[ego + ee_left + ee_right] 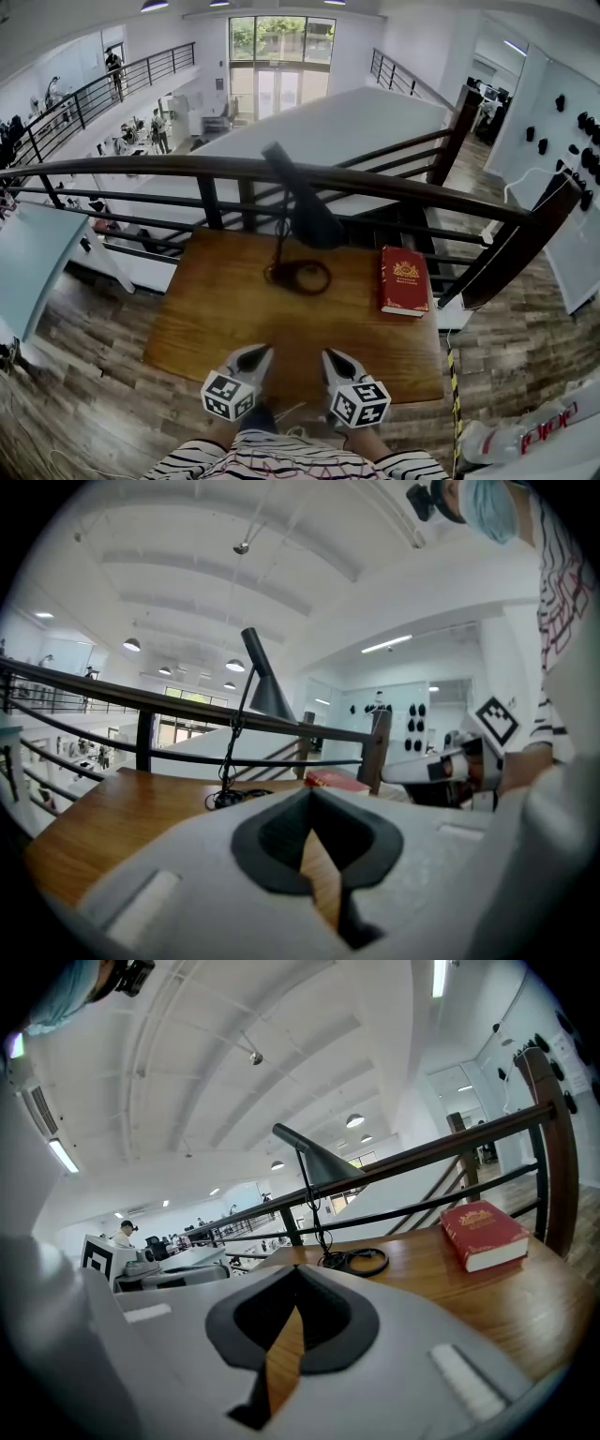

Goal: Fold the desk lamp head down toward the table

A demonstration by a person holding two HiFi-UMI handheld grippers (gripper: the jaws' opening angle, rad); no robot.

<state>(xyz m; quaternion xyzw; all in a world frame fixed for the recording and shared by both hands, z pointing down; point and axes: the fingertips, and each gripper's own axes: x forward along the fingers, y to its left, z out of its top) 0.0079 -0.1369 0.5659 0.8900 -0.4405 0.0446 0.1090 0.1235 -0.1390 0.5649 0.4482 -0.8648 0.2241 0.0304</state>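
You held both grippers low over the near edge of the wooden table [202, 323], side by side and slightly apart, each pointing ahead across the tabletop. Your left gripper [255, 353] had its jaws pressed together tip to tip, gripping nothing. Your right gripper [330, 357] was the same: jaws closed narrow, pads meeting, with only the table's wood showing through the slit behind them.

The desk lamp [302, 202] stood straight ahead, about midway between the lines your two grippers pointed along and well apart from both, toward the far side of the table. Its dark cone head [263, 692] was raised on a thin stem, tilted with the wide end lower than the narrow end. A black cable [302, 277] lay coiled around the lamp's foot. Neither gripper touched the lamp.

A red book [403, 280] lay flat ahead and to the right of your right gripper, beside the cable coil. A dark railing [169, 167] ran just beyond the lamp, past the table's far edge.
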